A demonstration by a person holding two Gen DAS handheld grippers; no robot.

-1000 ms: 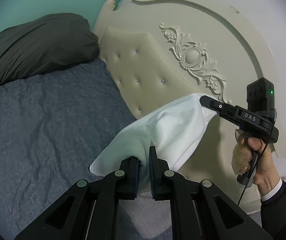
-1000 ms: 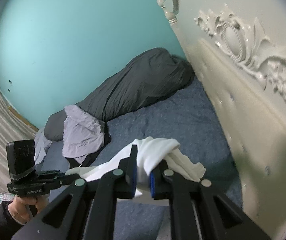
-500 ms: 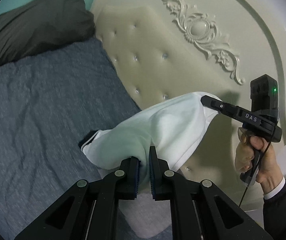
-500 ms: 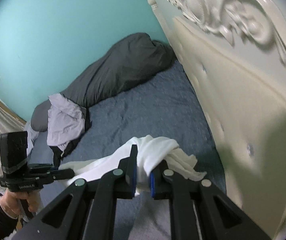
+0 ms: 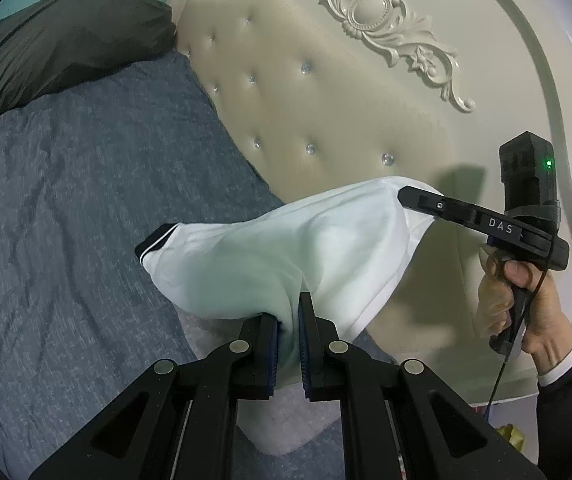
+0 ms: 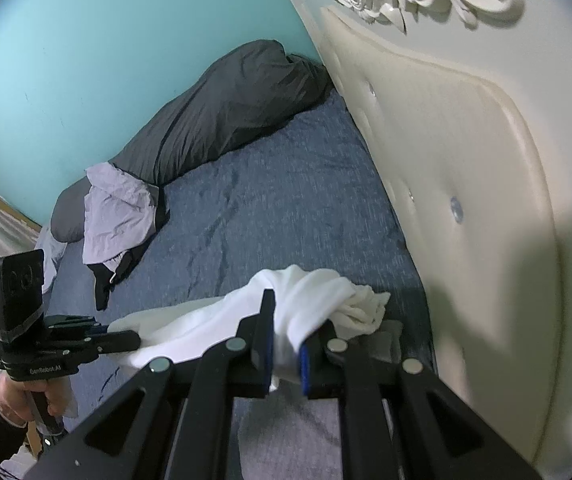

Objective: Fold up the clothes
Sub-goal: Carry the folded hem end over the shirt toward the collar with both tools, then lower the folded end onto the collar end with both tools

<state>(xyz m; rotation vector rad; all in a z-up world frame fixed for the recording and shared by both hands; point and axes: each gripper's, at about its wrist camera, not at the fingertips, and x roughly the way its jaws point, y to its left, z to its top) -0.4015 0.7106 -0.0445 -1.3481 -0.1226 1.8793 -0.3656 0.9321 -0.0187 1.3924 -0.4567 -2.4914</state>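
Left wrist view: a white knit garment with a dark-trimmed cuff [image 5: 286, 240] hangs stretched above the blue-grey textured bedspread [image 5: 66, 200], near the cream tufted headboard [image 5: 326, 100]. The left gripper [image 5: 288, 344] is clenched on one edge, the right gripper [image 6: 286, 348] on another. A dark grey duvet [image 6: 226, 112] lies bunched well apart, against the turquoise wall [image 6: 106, 40].

The left wrist view sits close behind the left tongs [image 5: 288, 344], looking steeply down over the blue bed [image 5: 66, 200] toward the tufted headboard [image 5: 326, 100], with the right tongs [image 5: 418, 199] seen from the side at its right edge; the right wrist view sits just behind its own tongs [image 6: 288, 350], facing down along the bed toward the teal wall [image 6: 106, 40], headboard [image 6: 466, 180] close on the right, left tongs [image 6: 126, 338] low left. Both share the white garment [image 5: 286, 248] stretched between the tongs, the dark duvet [image 6: 226, 108], and the bed [image 6: 278, 208].
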